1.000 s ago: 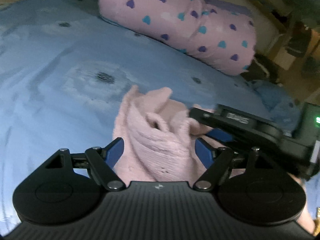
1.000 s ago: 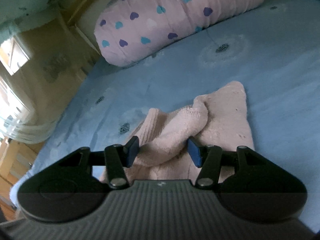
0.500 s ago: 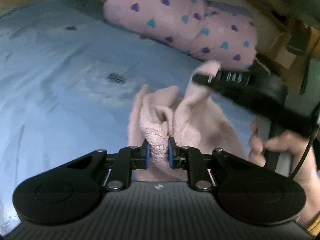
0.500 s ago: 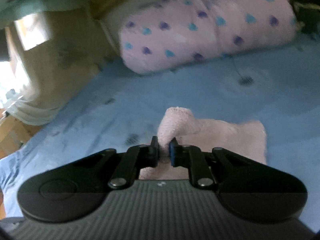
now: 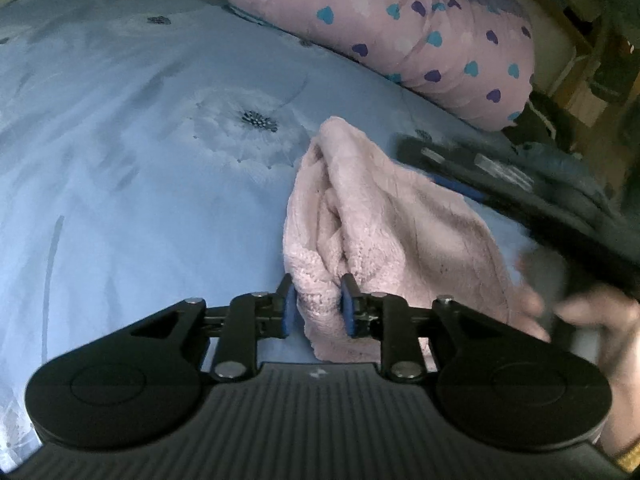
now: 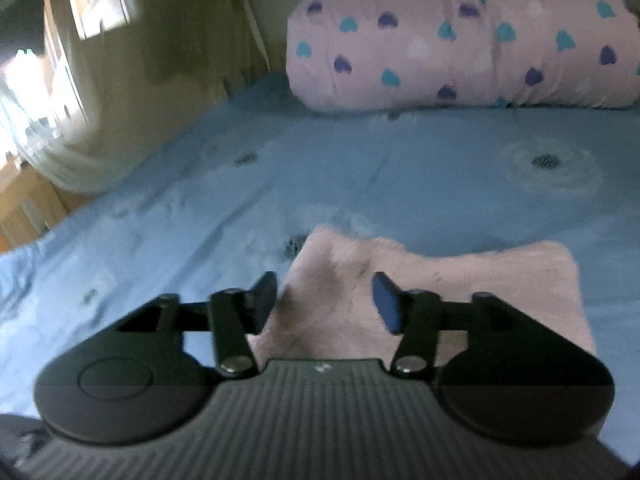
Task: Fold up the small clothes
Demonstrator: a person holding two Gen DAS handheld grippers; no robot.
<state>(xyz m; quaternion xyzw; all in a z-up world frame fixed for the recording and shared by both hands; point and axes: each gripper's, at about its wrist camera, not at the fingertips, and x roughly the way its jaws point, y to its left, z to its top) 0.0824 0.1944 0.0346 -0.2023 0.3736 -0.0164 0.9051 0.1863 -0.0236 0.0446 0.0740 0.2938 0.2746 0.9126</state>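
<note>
A small pink knitted garment lies bunched on the blue bedsheet. My left gripper has its jaws partly apart, with a thick fold of the garment's near edge between the blue pads. My right gripper is open above the garment, which lies flatter in that view and is not held. The right gripper also shows, blurred, in the left wrist view past the garment's right side.
A pink rolled quilt with blue and purple hearts lies at the back of the bed and also shows in the right wrist view. A wall and a window are at the left. Dark clutter is beyond the bed's right edge.
Both grippers shut on folds of the garment and lifted it. Now the right gripper has opened and let go, and the left jaws have widened; the garment lies lower and more spread.
</note>
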